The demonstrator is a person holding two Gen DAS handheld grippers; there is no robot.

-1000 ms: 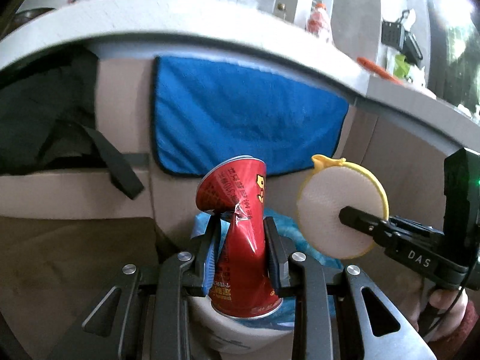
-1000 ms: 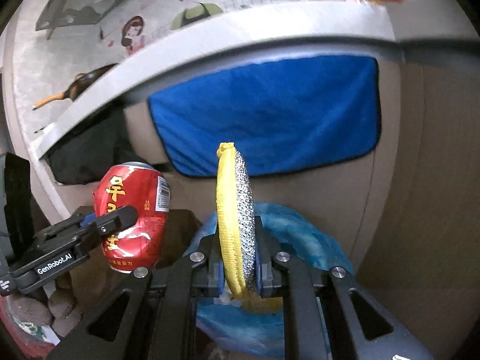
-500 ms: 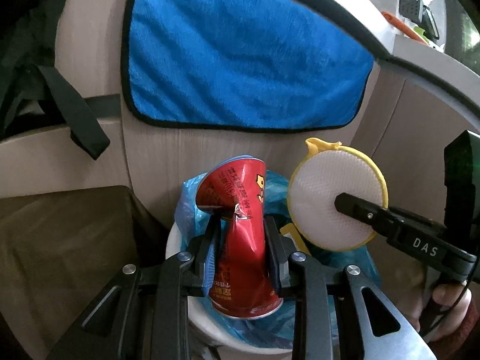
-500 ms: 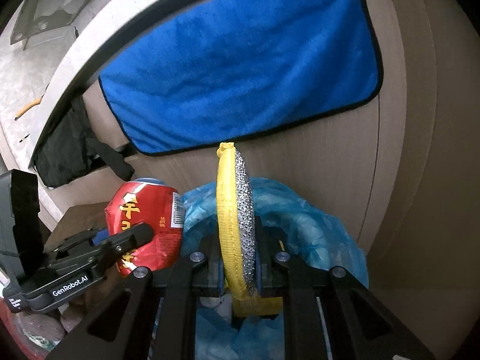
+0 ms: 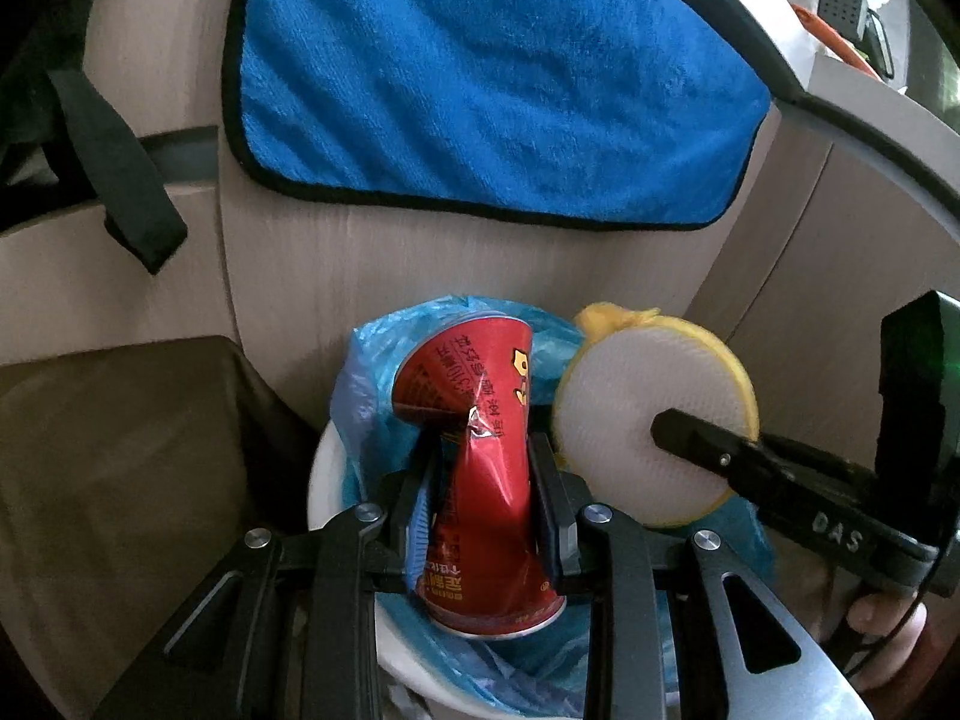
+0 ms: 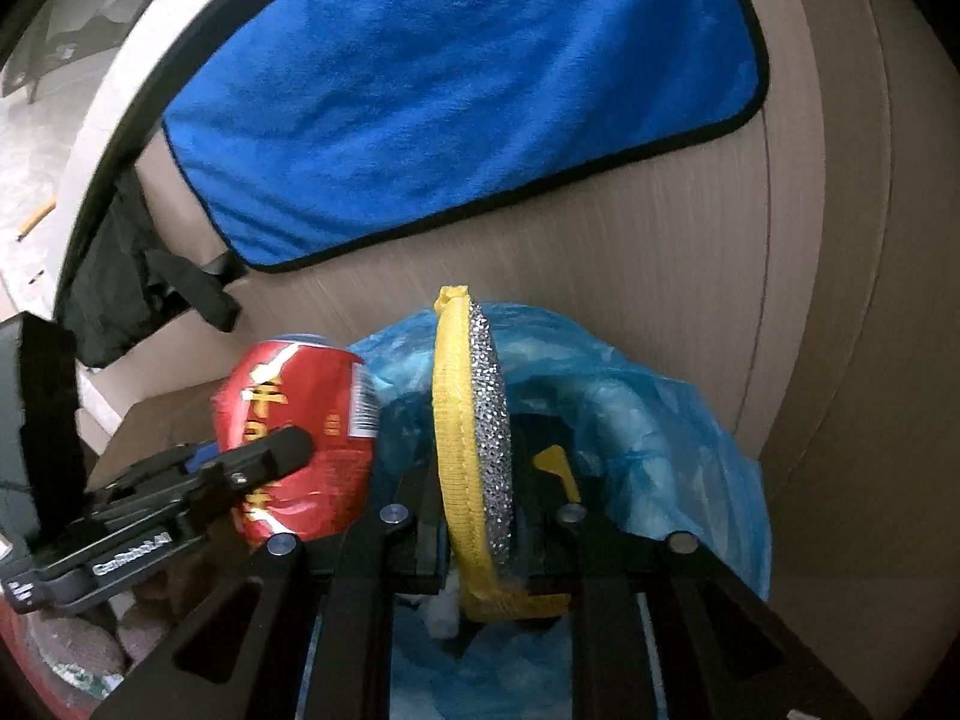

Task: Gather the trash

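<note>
My left gripper (image 5: 483,480) is shut on a crushed red drink can (image 5: 480,444), held over a white bin (image 5: 327,474) lined with a blue plastic bag (image 5: 366,384). My right gripper (image 6: 477,504) is shut on a round yellow scouring pad (image 6: 465,420) with a silver face, also over the bag (image 6: 660,420). The left wrist view shows the pad (image 5: 636,408) and the right gripper (image 5: 708,444) just right of the can. The right wrist view shows the can (image 6: 300,420) at left in the left gripper (image 6: 264,456).
A blue towel (image 5: 480,78) hangs on a beige cabinet front (image 5: 300,264) right behind the bin. A black strap (image 5: 114,150) hangs at left. A brown box or bag (image 5: 120,480) stands left of the bin. A counter edge (image 5: 870,102) curves above.
Both grippers have moved down and forward with the can and the pad, from counter height to just above the bin opening. The bin and bag now fill more of both views.
</note>
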